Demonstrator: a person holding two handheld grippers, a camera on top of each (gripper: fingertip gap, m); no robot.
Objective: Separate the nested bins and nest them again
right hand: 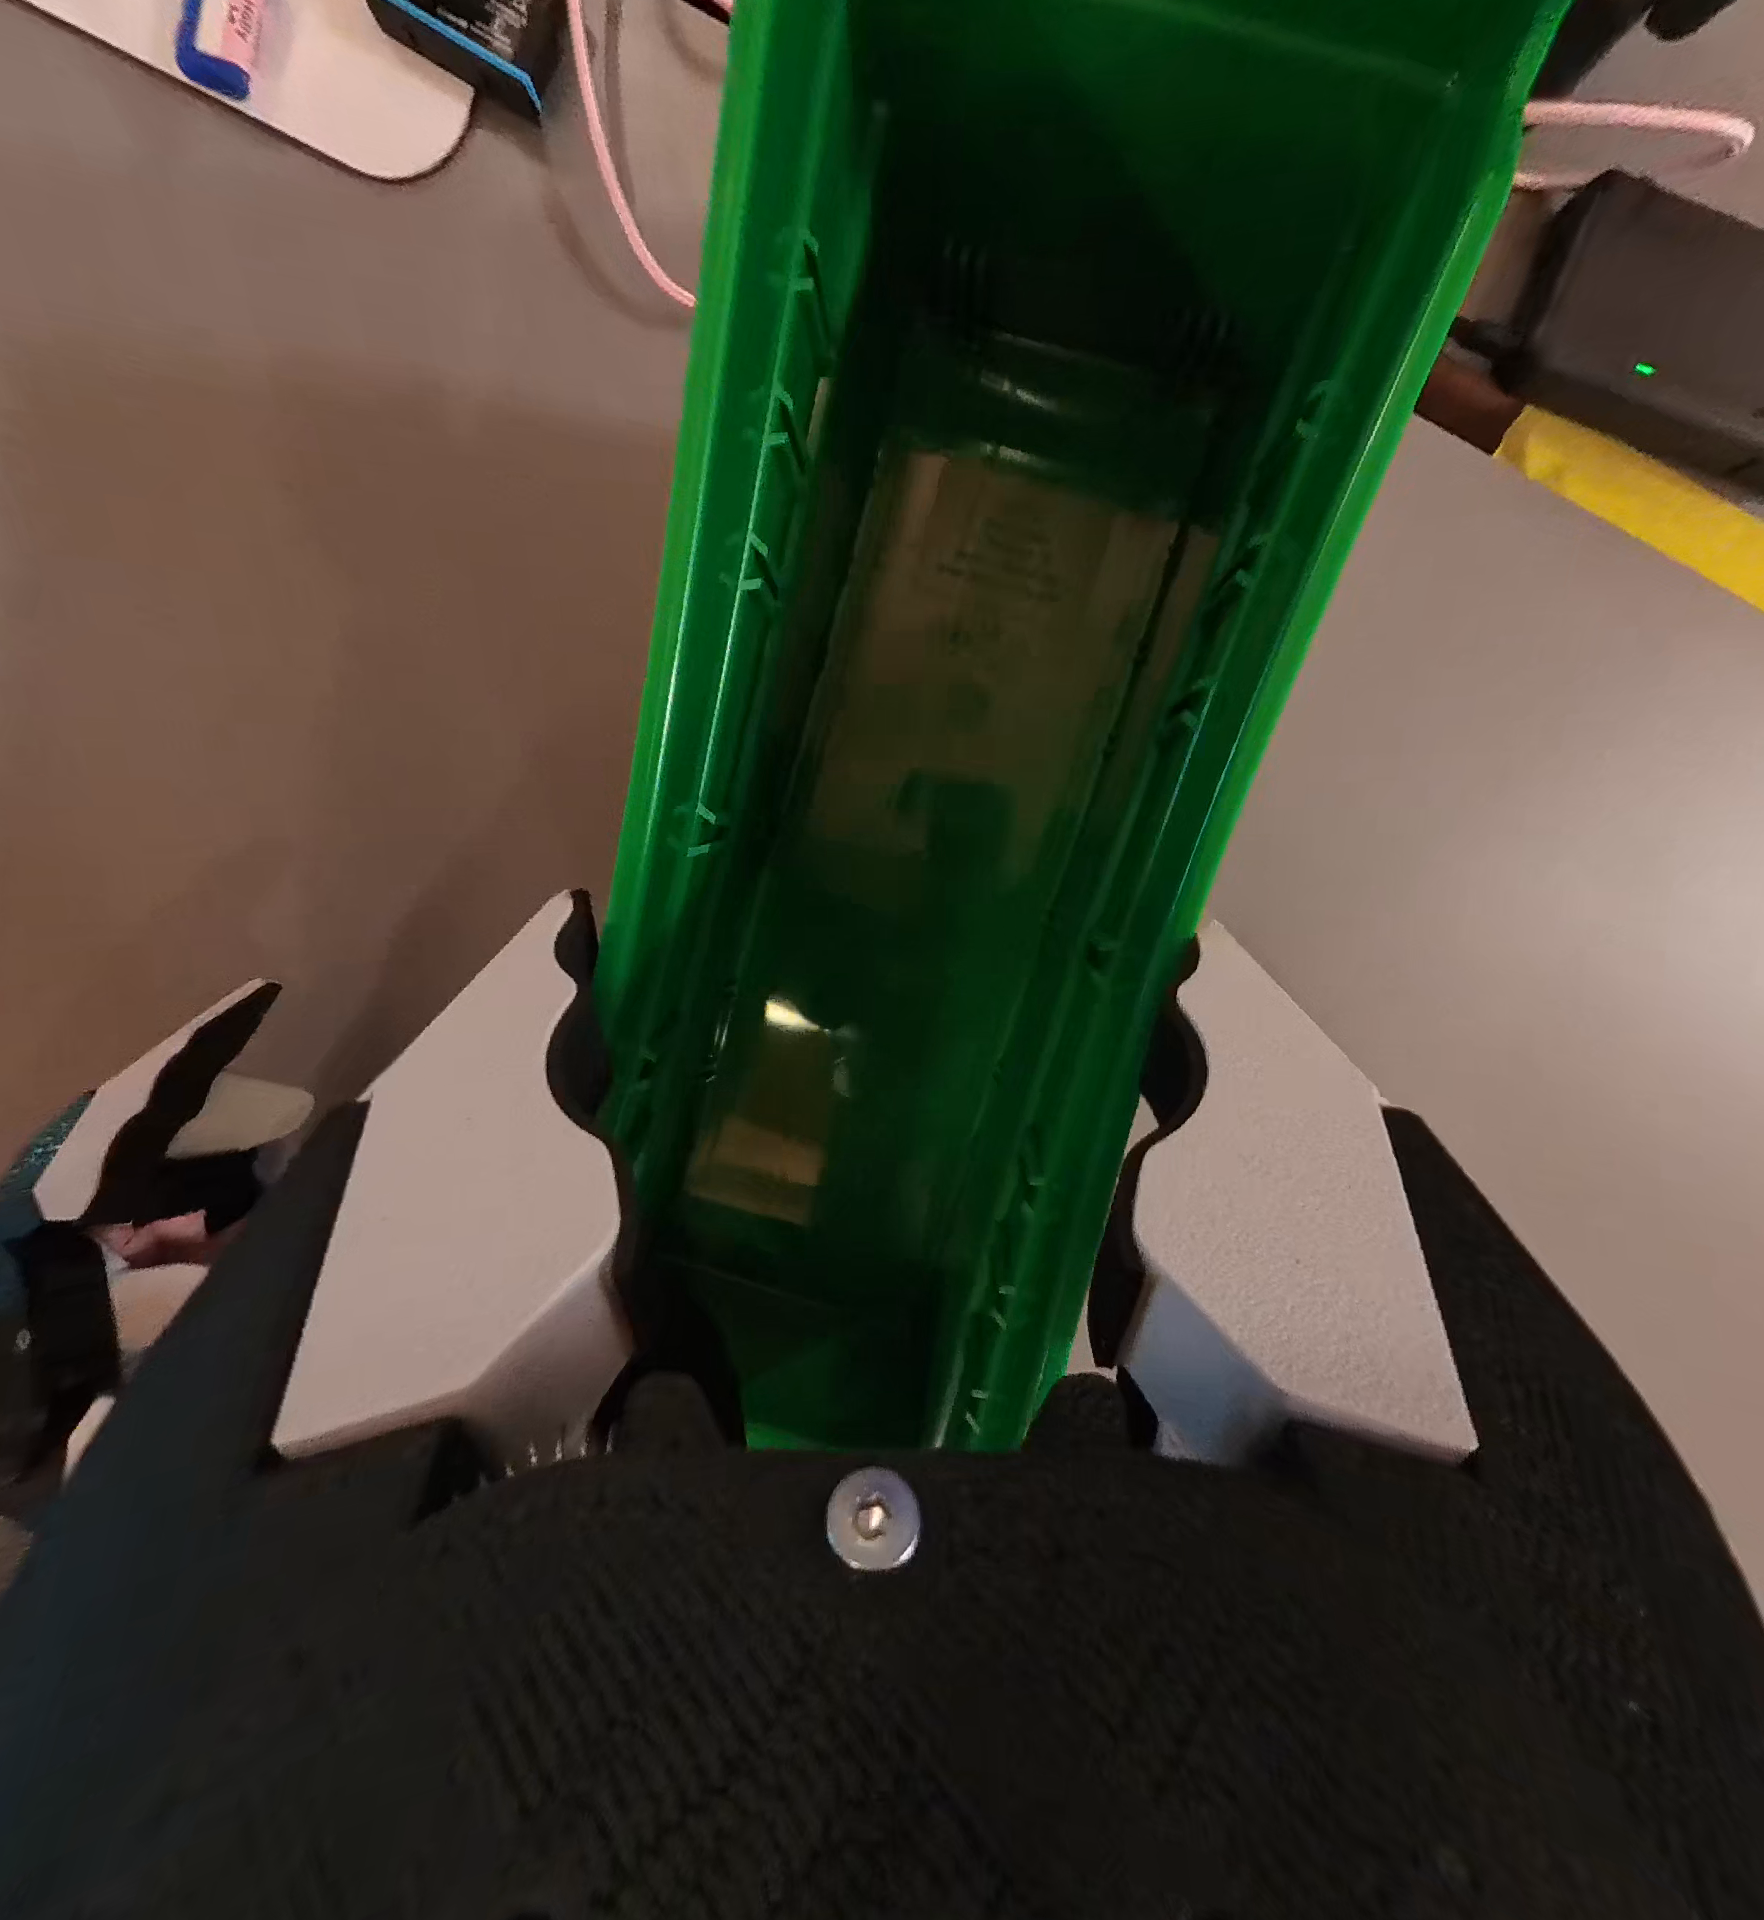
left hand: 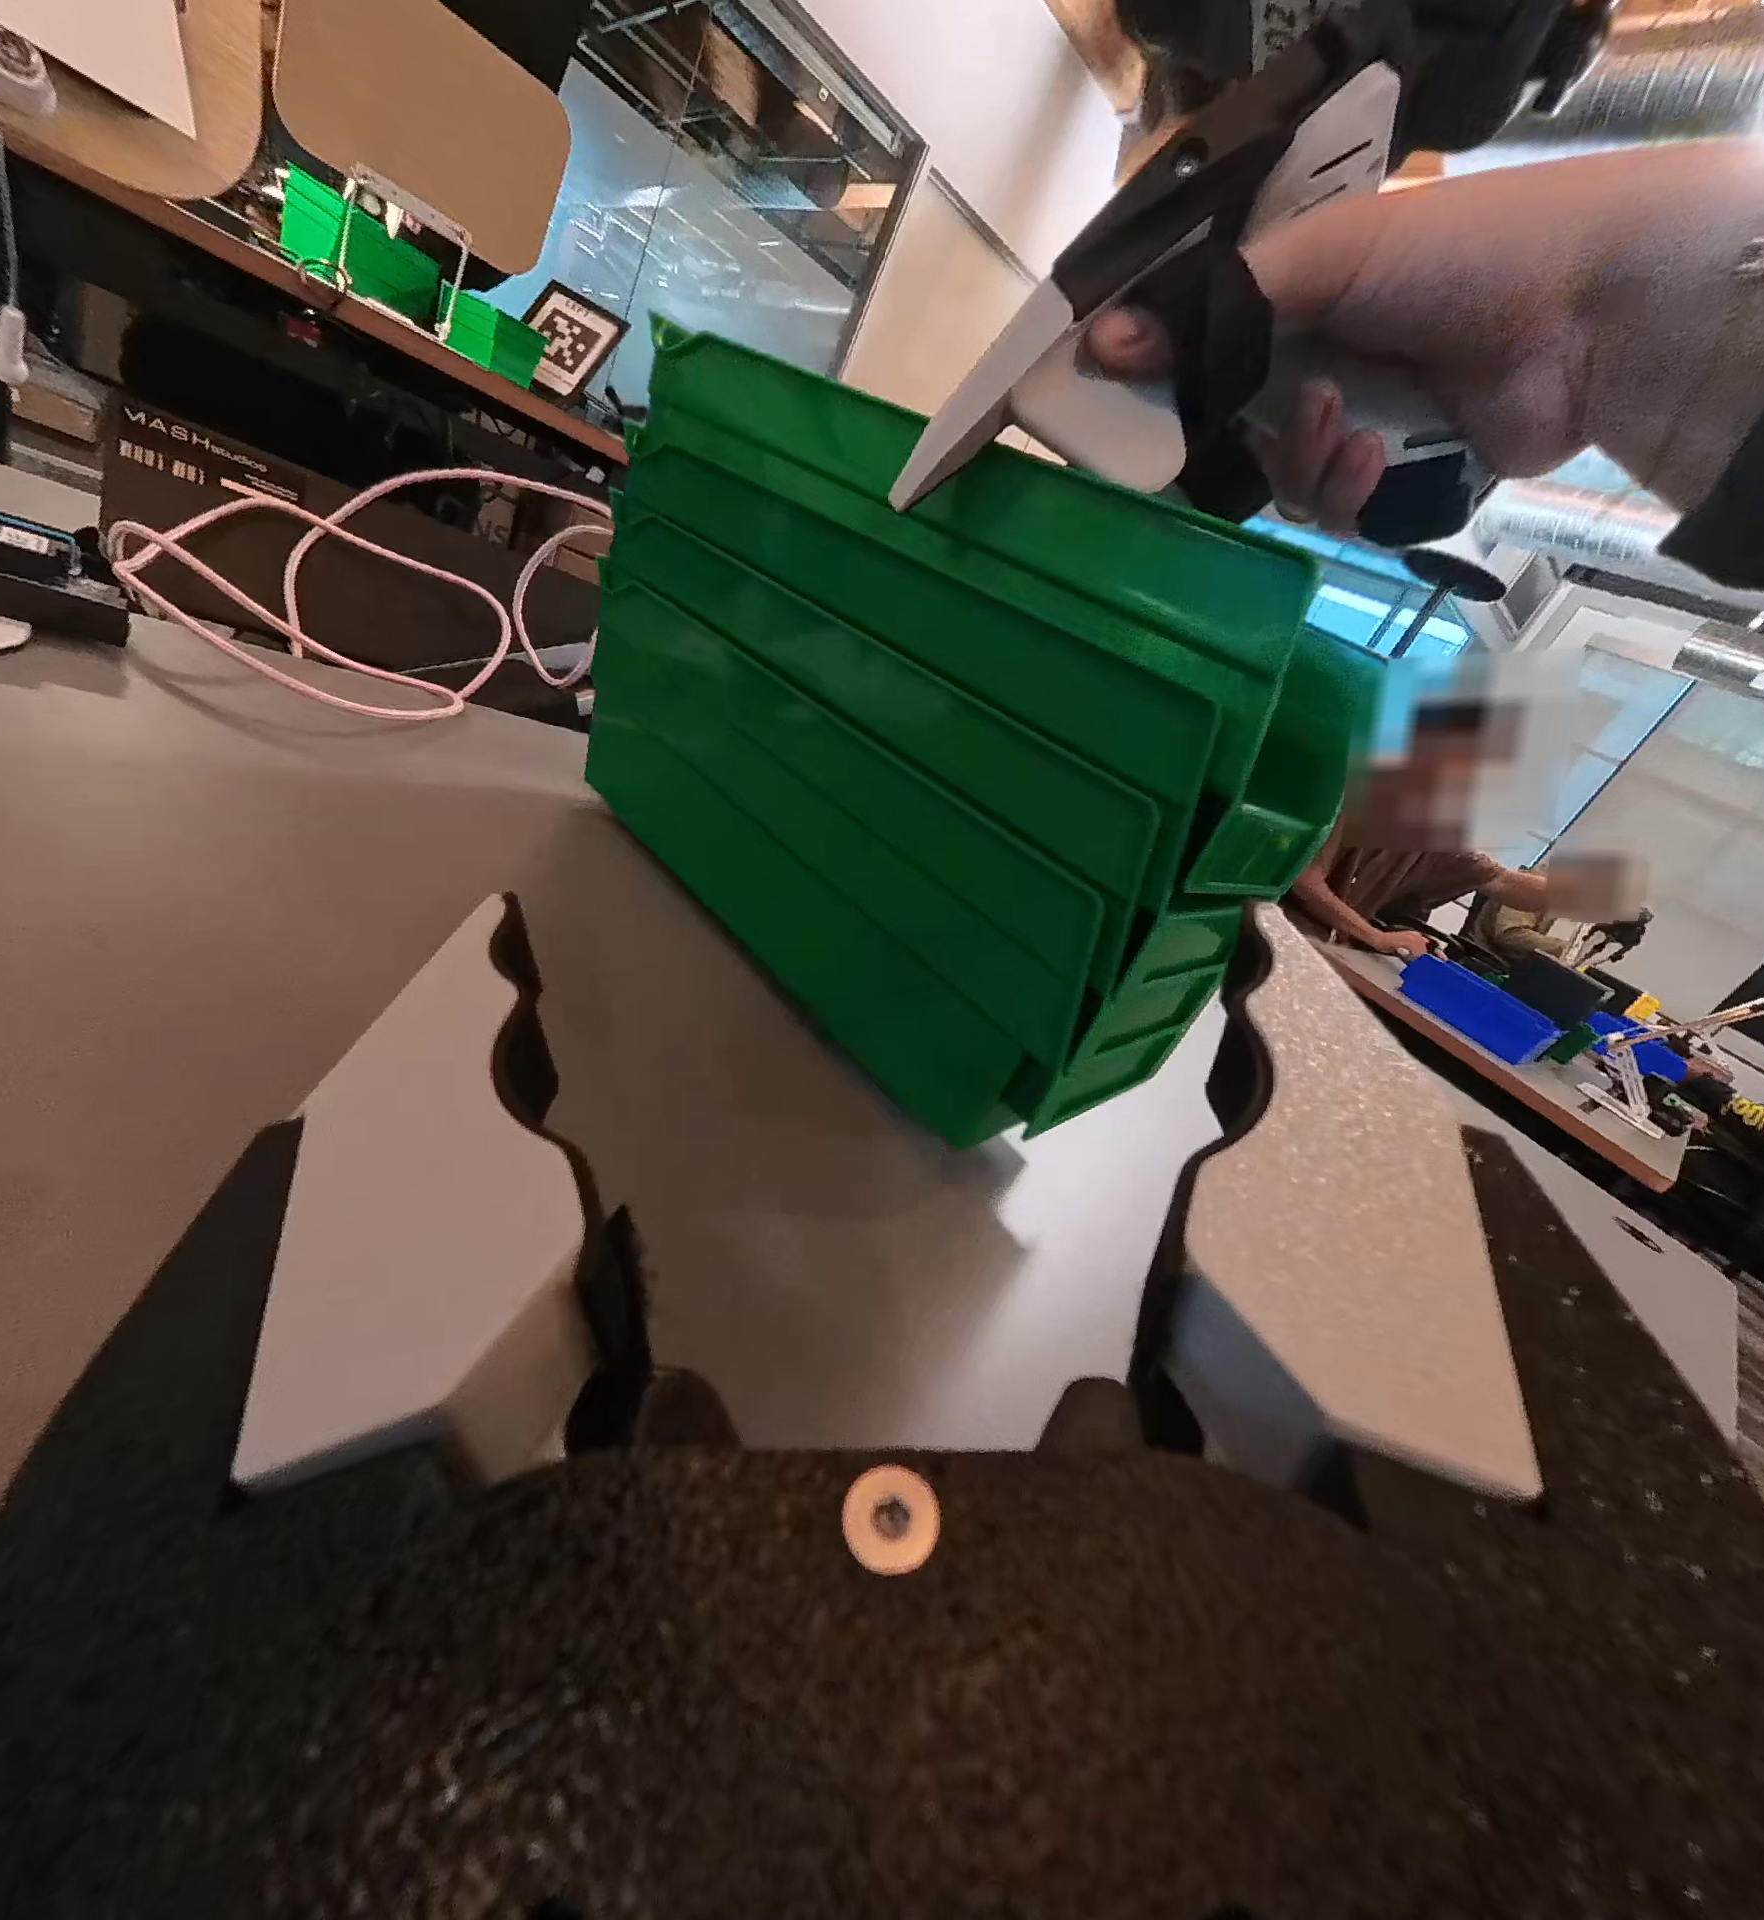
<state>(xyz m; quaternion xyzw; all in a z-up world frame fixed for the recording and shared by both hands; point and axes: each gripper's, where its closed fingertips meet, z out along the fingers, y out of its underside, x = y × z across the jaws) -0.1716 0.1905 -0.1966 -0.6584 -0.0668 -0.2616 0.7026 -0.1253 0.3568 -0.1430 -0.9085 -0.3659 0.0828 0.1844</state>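
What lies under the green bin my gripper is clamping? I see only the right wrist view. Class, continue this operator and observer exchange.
Observer: The top bin is nested in a stack of green bins that stands on the grey table.
Operator: Is the left gripper holding that stack?
Observer: No. The left gripper is open and empty, low over the table and facing the stack.
Operator: How does my gripper meet the bin from outside?
Observer: In the left wrist view the right gripper comes down from above, held by a person's hand, with one fingertip against the top bin's long outer wall.
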